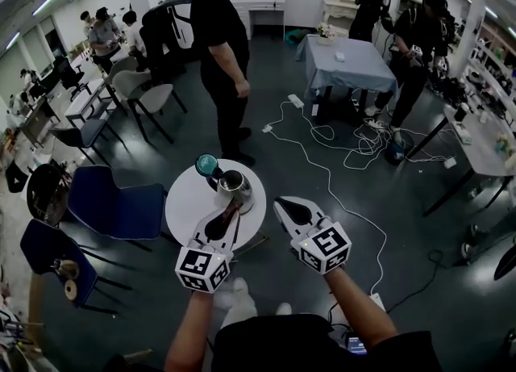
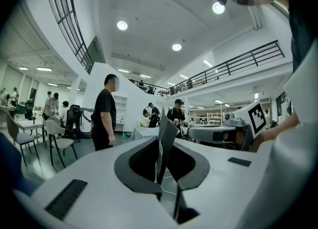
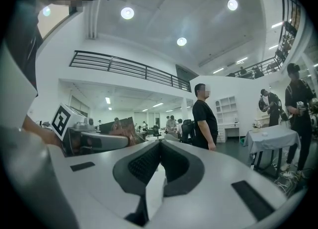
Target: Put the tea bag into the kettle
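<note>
A steel kettle (image 1: 235, 188) stands on a small round white table (image 1: 189, 201). My left gripper (image 1: 232, 207) is over the table's near edge, just in front of the kettle. It is shut on a flat dark tea bag packet (image 1: 226, 221). The left gripper view shows that packet (image 2: 166, 129) edge-on, upright between the left gripper's (image 2: 162, 149) pads. The right gripper view shows its brownish face (image 3: 123, 128). My right gripper (image 1: 284, 207) hovers to the right of the table, beside the left one. In its own view the right gripper's (image 3: 160, 142) tips meet with nothing held.
A teal round object (image 1: 207, 165) lies on the table behind the kettle. A person in black (image 1: 222, 48) stands just beyond the table. Blue chairs (image 1: 113, 205) are at the left. White cables (image 1: 339, 160) run over the floor toward a cloth-covered table (image 1: 347, 64).
</note>
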The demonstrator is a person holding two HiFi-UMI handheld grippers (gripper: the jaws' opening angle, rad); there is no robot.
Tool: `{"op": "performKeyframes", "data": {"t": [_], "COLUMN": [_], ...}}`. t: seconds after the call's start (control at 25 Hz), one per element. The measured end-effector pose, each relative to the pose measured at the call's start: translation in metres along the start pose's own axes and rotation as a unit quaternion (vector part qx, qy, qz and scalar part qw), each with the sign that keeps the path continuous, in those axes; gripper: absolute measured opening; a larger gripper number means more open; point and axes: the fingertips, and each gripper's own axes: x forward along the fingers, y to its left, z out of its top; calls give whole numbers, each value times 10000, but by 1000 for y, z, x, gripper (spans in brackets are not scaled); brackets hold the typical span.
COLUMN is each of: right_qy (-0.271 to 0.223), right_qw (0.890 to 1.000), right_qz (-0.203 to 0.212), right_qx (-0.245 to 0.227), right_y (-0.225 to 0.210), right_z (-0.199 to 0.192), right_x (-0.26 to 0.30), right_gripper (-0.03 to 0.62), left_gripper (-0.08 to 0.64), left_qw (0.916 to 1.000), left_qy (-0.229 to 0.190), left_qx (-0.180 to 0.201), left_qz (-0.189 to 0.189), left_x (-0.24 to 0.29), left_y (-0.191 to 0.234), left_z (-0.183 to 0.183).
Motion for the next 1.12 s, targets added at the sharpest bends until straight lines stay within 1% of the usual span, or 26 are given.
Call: {"op": "performKeyframes", "data": {"t": [0.16,0.2,0.4,0.64,0.76,0.96,1.12], "right_qy": [34,38,70,105,103,118,134], "right_qw": [10000,10000,9997,9992,9988,9981,9974], "right_qz": [-67,-92,-222,-382,-475,-605,-710], "right_qx": [-9,-8,-9,-40,-40,-66,-57], "right_y": [-6,-9,-26,-46,-57,-68,-74], "right_z": [-3,-4,-7,-6,-7,-5,-5], "right_x": [27,32,57,87,99,121,140], "right_gripper": [17,17,17,17,17,17,17], "left_gripper": [37,37,37,37,37,37,37], "left_qw": [9996,9996,9997,9993,9991,9987,9979], "left_qy": [64,84,133,81,91,284,407], "left_qx": [272,275,130,-259,-247,-277,-291], "left_qz": [-19,-45,-168,-263,-320,-319,-400], "left_x": [15,19,42,69,84,101,115], "left_y": [26,31,58,95,110,137,159], "left_z": [0,-2,-6,-3,-3,-13,-21]}}
